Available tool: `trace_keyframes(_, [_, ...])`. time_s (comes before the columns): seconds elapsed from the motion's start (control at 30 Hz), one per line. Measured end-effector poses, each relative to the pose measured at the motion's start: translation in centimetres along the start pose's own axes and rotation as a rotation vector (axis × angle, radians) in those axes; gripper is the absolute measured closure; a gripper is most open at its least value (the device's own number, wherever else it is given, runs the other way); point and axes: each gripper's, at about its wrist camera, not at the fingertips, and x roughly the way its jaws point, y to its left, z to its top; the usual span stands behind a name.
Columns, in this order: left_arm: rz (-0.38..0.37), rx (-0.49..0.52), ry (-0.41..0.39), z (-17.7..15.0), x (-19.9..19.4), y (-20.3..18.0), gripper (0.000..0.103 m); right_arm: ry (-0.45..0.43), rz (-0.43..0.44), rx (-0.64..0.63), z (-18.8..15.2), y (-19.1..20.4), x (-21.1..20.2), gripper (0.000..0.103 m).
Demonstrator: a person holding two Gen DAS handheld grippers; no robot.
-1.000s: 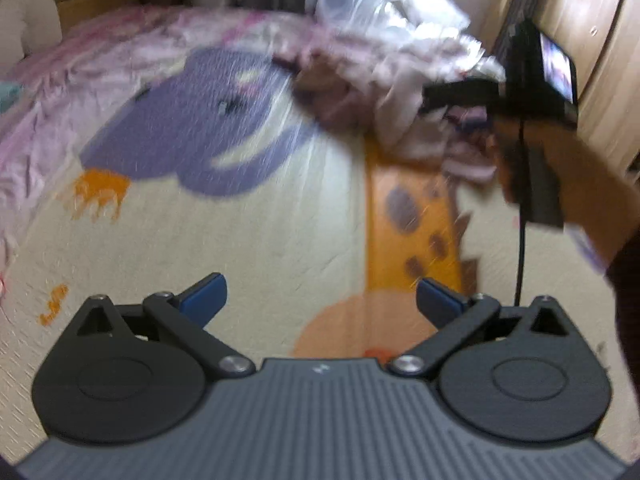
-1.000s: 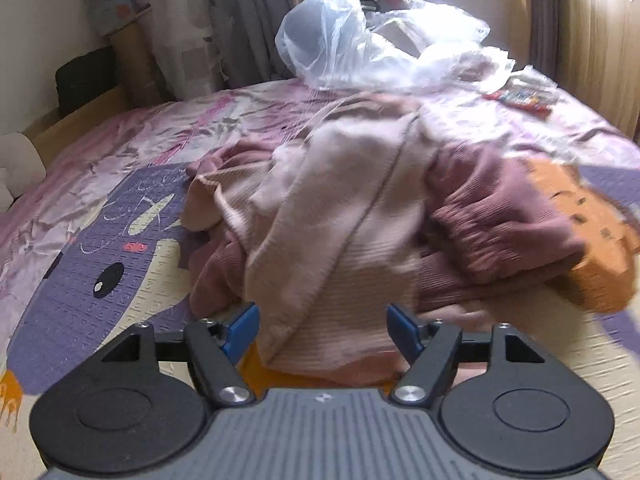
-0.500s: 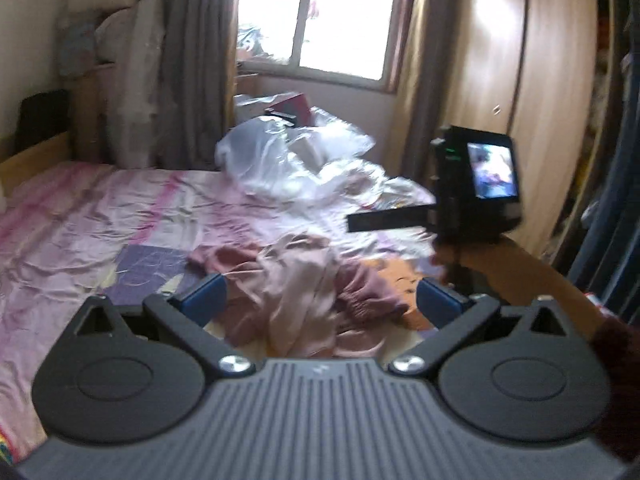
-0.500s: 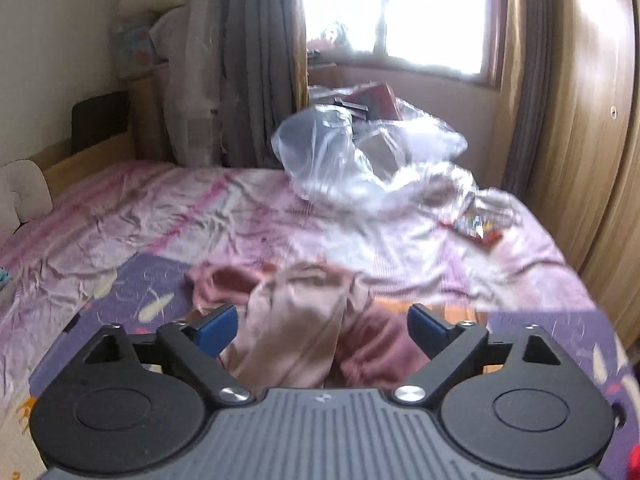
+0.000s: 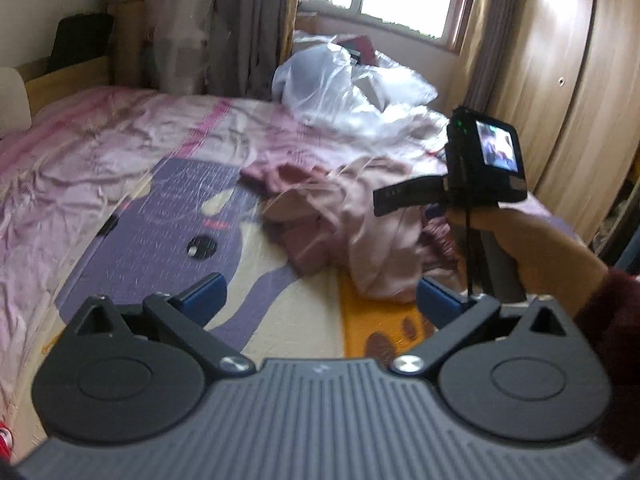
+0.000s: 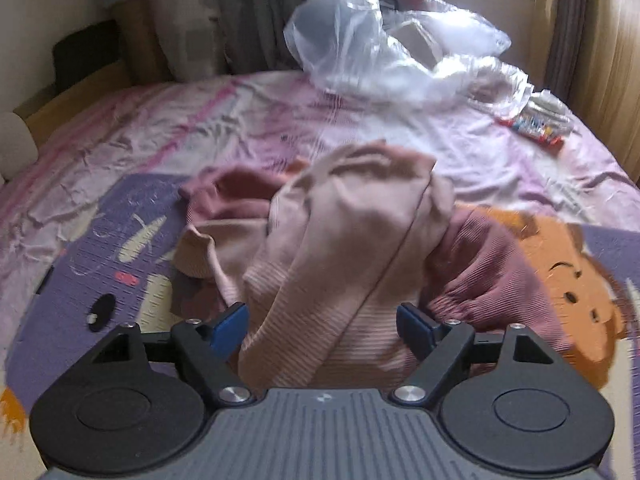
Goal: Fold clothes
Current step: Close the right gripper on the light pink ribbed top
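A: Against the far edge of the bed [image 6: 500,168], under the window, a clear plastic bag [image 6: 340,40] is seen, crumpled and partly open; a greyish bundle and what looks like a cardboard box can be made out inside, though the rest of its contents cannot be told.

B: What is given by one view and not by the other?

A: From the left wrist view, the right hand [image 5: 540,248] is shown gripping its device, whose small lit screen [image 5: 498,151] faces the camera; a dark red sleeve [image 5: 616,344] and a wooden wardrobe door [image 5: 580,80] are also caught. From the right wrist view, a small packet of coloured items [image 6: 536,134] is seen on the pink sheet near the bag, and a bear face printed on the blanket [image 6: 568,280].

B: And the clothes?

A: The pink ribbed garments [image 6: 340,248] are piled in a heap on the blanket, a pale one draped over a darker one.

B: The fingers?

A: The left gripper [image 5: 320,296] is held with its fingers wide, and nothing is held between them. The right gripper [image 6: 322,326] has its fingers fairly wide and closing; the near edge of the pale garment is seen between them, but is not pressed by the pads.
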Motion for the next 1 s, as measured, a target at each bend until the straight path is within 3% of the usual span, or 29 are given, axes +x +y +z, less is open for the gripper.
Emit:
trace_keyframes(0.23, [0.016, -0.034, 0.032, -1.7, 2.4, 2.5, 0.0, -0.023, -0.065, -0.013, -0.4, 2.6, 4.2, 0.026])
trace_keyframes(0.3, [0.003, -0.019, 0.038, -2.0, 2.7, 2.2, 0.0, -0.02, -0.06, 0.017, -0.5, 2.6, 5.0, 0.039])
trace_keyframes(0.43, [0.012, 0.014, 0.042, -2.3, 3.0, 1.5, 0.0, -0.027, -0.034, 0.029, -0.6, 2.5, 5.6, 0.046])
trace_keyframes(0.53, [0.02, 0.013, 0.053, -2.4, 3.3, 1.5, 0.0, -0.034, -0.003, 0.038, -0.7, 2.2, 5.1, 0.064])
trace_keyframes(0.6, [0.019, 0.002, 0.055, -2.4, 3.4, 1.7, 0.0, -0.037, 0.0, 0.029, -0.7, 2.1, 4.4, 0.085])
trace_keyframes(0.7, [0.02, -0.002, 0.048, -2.3, 3.1, 1.6, 0.0, -0.046, -0.009, -0.002, -0.7, 2.2, 3.3, 0.091])
trace_keyframes(1.0, [0.005, 0.025, 0.042, -2.2, 2.2, 0.3, 0.0, -0.085, -0.03, -0.06, -0.3, 1.4, -0.9, 0.094])
